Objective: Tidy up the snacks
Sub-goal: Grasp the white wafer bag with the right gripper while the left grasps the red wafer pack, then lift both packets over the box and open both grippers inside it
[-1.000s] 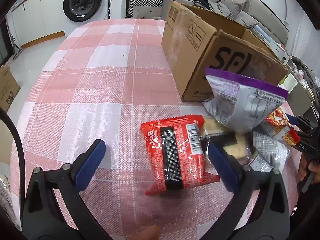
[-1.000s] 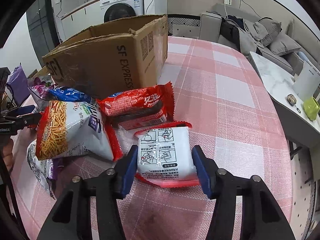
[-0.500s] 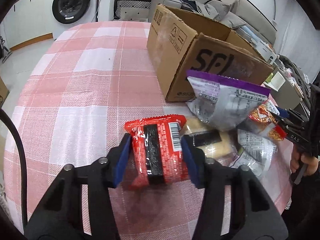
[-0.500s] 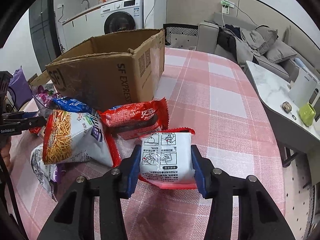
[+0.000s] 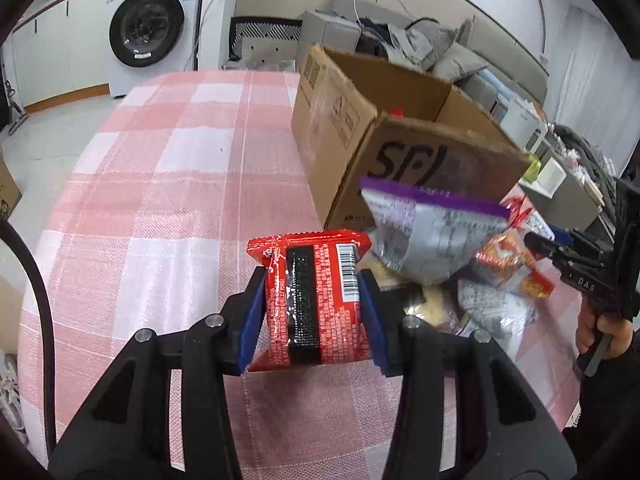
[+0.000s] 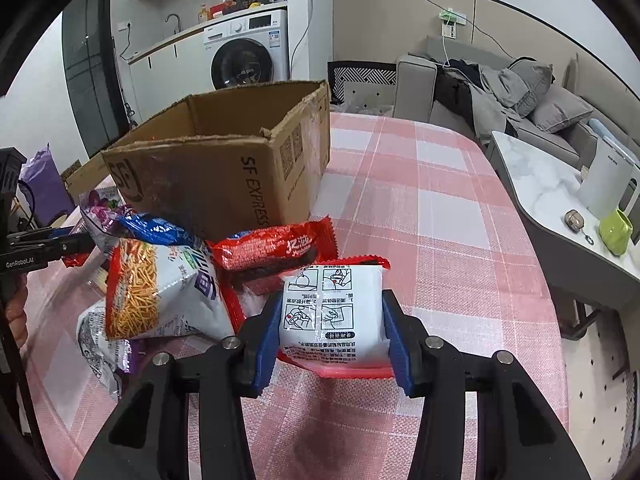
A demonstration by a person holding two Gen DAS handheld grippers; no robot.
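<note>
Left wrist view: the left gripper [image 5: 314, 312], its jaws having just been closing, clenches a red snack packet [image 5: 314, 300] at centre frame, lifted clear of the pink checked tablecloth [image 5: 160, 200]. The packet's long axis runs twelve to six, barcode end toward twelve. The open cardboard box [image 5: 360, 120] stands at one o'clock, a purple-topped bag [image 5: 424, 236] leaning against it at three.

Right wrist view: the right gripper [image 6: 330, 332] grasps a white instruction-printed packet [image 6: 334, 316], long axis also twelve to six, the box [image 6: 224, 176] at eleven o'clock. Loose bags [image 6: 160, 292] heaped at nine o'clock remain unsorted; judging by this, the task is at an early stage.
</note>
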